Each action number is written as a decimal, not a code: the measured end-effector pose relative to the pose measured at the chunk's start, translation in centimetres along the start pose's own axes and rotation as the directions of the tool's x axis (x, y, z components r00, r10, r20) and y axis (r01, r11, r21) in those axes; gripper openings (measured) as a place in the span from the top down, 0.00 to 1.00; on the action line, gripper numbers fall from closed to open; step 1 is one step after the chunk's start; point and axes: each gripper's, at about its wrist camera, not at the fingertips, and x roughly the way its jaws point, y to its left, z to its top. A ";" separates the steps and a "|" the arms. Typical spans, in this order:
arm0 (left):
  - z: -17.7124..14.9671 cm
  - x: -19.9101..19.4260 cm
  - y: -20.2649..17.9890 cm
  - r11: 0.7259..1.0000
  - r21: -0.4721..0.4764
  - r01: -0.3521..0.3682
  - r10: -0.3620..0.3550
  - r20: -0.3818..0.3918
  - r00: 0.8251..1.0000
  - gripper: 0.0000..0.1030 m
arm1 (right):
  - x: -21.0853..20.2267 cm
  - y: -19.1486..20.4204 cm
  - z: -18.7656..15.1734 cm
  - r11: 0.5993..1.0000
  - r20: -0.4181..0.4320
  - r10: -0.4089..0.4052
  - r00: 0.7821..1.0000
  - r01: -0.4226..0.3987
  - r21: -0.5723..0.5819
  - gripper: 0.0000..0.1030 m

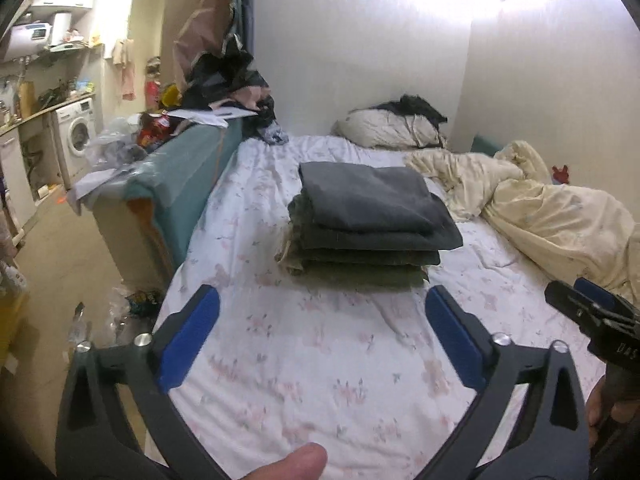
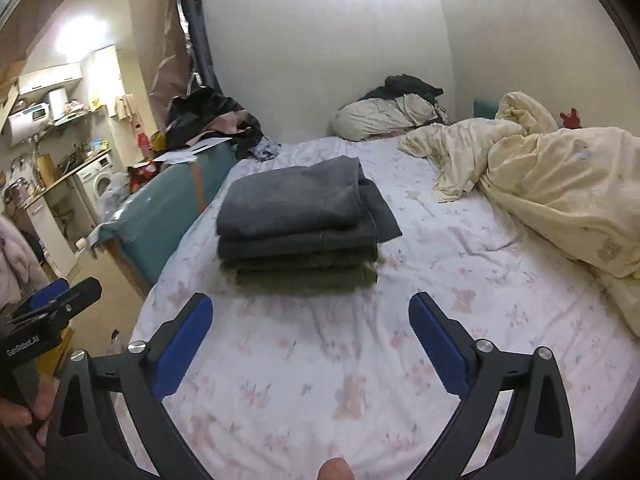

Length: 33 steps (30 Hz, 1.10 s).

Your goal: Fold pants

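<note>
A stack of folded pants (image 1: 364,224) lies on the bed's floral sheet (image 1: 320,360), dark grey pairs on top and olive green ones underneath. It also shows in the right wrist view (image 2: 300,228). My left gripper (image 1: 322,304) is open and empty, held above the sheet just short of the stack. My right gripper (image 2: 310,308) is open and empty too, at about the same distance from the stack. The right gripper's tip shows at the right edge of the left wrist view (image 1: 588,304). The left gripper's tip shows at the left edge of the right wrist view (image 2: 56,300).
A crumpled cream duvet (image 1: 540,208) fills the bed's right side. A pillow with dark clothes on it (image 1: 392,124) lies at the head. A teal sofa (image 1: 176,192) piled with clutter borders the bed's left edge. A kitchen with a washing machine (image 1: 76,136) is far left.
</note>
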 end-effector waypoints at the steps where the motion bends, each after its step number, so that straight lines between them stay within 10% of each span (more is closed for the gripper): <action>1: -0.6 -1.0 0.1 1.000 -0.006 -0.011 0.011 0.005 1.000 0.01 | -1.1 0.4 -0.7 1.000 0.006 -0.004 1.000 0.004 -0.012 0.00; 14: -8.5 -7.7 1.0 0.997 -0.046 -0.062 0.064 0.051 0.997 0.01 | -7.8 2.7 -8.1 0.994 0.038 0.003 0.999 0.001 -0.105 0.00; 33: -11.3 -5.3 -1.6 0.998 0.040 -0.053 0.052 0.042 0.998 0.01 | -6.0 2.0 -12.5 0.994 0.058 -0.075 0.996 0.079 -0.073 0.00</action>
